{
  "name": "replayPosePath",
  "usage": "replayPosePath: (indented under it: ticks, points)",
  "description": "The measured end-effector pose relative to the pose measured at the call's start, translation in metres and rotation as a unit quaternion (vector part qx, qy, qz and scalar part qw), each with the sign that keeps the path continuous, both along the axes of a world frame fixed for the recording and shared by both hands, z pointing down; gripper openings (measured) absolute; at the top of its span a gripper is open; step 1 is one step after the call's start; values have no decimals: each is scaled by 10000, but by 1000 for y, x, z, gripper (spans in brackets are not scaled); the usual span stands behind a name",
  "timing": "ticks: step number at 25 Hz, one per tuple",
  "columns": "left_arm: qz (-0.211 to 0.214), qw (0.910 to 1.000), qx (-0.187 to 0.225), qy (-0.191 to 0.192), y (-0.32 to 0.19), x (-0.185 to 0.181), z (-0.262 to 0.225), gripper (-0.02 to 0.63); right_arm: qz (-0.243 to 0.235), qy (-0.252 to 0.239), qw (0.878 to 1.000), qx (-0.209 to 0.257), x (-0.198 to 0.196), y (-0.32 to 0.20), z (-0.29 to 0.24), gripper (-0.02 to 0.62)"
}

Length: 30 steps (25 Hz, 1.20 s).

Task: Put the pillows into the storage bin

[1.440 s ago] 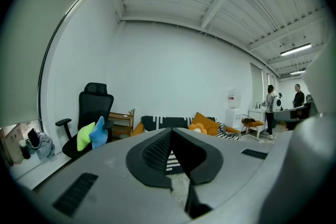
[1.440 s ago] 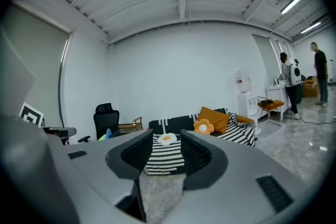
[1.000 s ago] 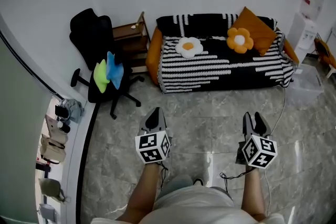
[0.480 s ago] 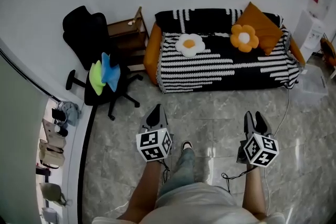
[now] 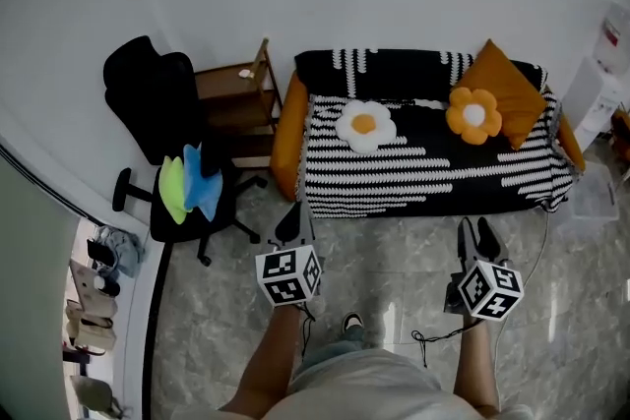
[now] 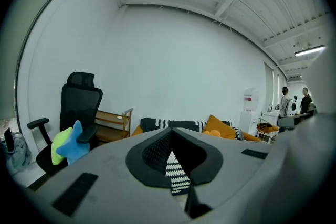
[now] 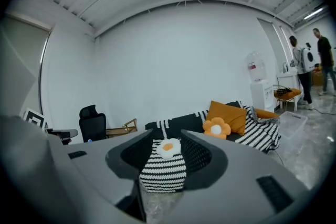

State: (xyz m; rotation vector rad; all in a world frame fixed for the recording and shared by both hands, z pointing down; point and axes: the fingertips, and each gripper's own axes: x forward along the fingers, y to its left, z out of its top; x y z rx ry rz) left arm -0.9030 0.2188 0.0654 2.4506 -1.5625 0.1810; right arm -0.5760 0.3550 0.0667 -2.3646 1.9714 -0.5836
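Three pillows (image 5: 364,125) sat uncollected on the sofa (image 5: 433,180); your left tool (image 5: 292,210) was closed, right tool (image 5: 474,224) parted, both empty.

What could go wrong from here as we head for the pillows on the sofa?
1. A cable loops across the floor by the person's feet, and a step forward could snag it.
2. The left gripper has its jaws together, unlike the open right gripper, so it would likely push a pillow instead of gripping it.
3. The blue and green pillows on the office chair sit far from the clear storage bin and are easily missed.
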Motion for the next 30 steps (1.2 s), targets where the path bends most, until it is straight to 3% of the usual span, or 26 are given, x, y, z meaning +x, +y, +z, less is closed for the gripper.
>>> replayPosePath:
  ticks: [10,16,30]
  points:
    - [63,9993,-350,-90,-118,26,32,11,-130,-25,9993,-349,18,-111,23,167]
    - [-82,9987,-467,-182,-179,63,50,11,-204,-161,9985,-483,66,-184,47,167]
    - [-906,9945,-481,-220,-341,190,44,11,-1398,-239,9881,-589,190,-419,53,167]
